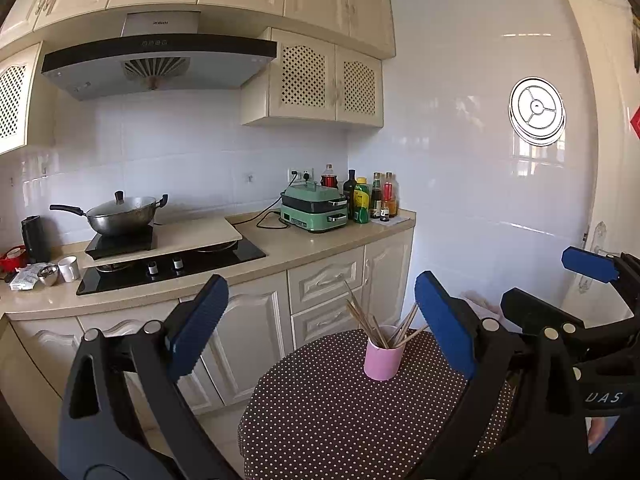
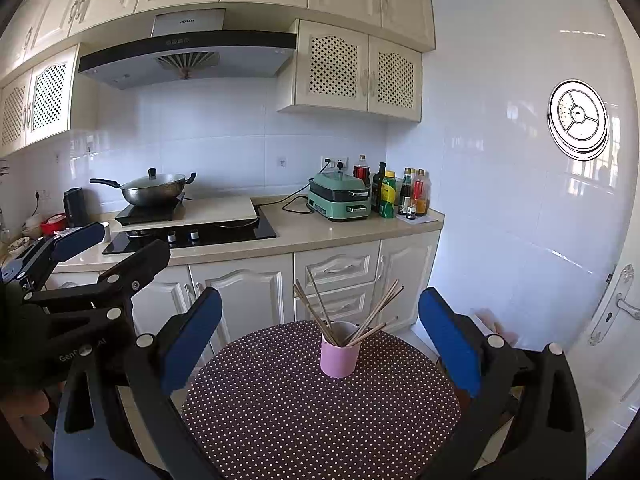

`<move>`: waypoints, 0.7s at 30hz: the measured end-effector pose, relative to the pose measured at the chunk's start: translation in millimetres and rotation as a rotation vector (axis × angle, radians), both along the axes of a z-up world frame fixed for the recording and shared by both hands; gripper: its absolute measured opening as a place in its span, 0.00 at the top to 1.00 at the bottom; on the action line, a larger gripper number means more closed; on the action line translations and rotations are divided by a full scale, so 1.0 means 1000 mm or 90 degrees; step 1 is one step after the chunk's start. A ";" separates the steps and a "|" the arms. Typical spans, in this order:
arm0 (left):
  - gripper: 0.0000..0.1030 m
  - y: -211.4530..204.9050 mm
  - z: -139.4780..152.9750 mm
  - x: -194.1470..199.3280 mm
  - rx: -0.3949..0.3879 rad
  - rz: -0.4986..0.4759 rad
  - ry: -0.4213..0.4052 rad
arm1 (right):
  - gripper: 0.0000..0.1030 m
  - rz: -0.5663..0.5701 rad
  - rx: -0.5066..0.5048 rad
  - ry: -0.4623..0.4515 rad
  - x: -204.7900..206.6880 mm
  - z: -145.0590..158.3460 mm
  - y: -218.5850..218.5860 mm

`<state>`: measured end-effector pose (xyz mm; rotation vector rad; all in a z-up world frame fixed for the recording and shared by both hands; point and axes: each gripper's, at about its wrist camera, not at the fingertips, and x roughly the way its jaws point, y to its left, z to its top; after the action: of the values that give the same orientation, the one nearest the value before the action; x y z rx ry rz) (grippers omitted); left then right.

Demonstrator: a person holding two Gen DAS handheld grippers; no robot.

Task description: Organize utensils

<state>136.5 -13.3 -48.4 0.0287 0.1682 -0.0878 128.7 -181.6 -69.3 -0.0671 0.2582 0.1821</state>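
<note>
The left gripper [image 1: 320, 324] and right gripper [image 2: 320, 336] are hovering side by side above the near edge of the dotted table [image 2: 320, 420], jaws spread wide and holding nothing. The pink cup [image 2: 339, 356] is standing upright near the table's far edge, with every visible chopstick [image 2: 374, 314] leaning inside it, so the sorting looks finished.

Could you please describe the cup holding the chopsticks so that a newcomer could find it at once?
Look at the small dotted table in front of the cream cabinets. Near its far edge stands a pink cup, the only thing on it, with wooden chopsticks fanning out of its top.
</note>
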 end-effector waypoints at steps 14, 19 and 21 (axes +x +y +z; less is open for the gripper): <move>0.10 -0.002 -0.002 0.012 0.001 0.007 0.005 | 0.08 0.000 0.002 0.006 0.009 -0.005 -0.002; 0.10 -0.004 -0.004 0.018 0.001 0.008 0.010 | 0.08 0.001 0.003 0.011 0.014 -0.007 -0.003; 0.10 -0.005 -0.004 0.020 0.003 0.008 0.011 | 0.08 0.002 0.004 0.013 0.015 -0.007 -0.003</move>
<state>156.9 -18.2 -52.8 0.0310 0.1859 -0.0747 143.6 -184.5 -76.8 -0.0594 0.2778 0.1869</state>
